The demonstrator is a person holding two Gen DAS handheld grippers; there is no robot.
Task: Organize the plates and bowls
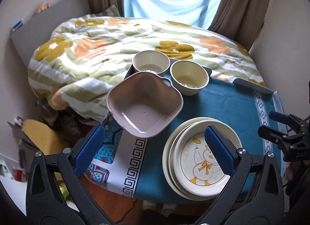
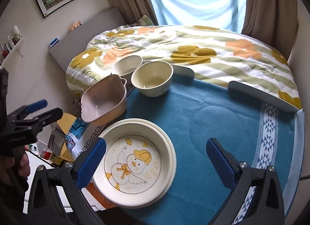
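Note:
A stack of cream plates (image 1: 201, 159) (image 2: 135, 163), the top one painted with a duck, lies on the blue cloth near the table's front edge. A pink square bowl (image 1: 144, 104) (image 2: 104, 99) sits tilted at the table's left edge. Behind it stand two cream round bowls (image 1: 151, 62) (image 1: 189, 77), side by side. My left gripper (image 1: 154, 130) hovers open above the pink bowl and the plates, gripping nothing. My right gripper (image 2: 156, 141) is open over the plates' right side and the bare cloth, also gripping nothing. Each gripper shows at the edge of the other's view.
The blue tablecloth (image 2: 213, 108) has a patterned border on the right and a raised grey rim (image 2: 261, 97) at the back. Beyond it is a bed with a flowered duvet (image 1: 116, 39). Clutter lies on the floor left of the table (image 1: 38, 139).

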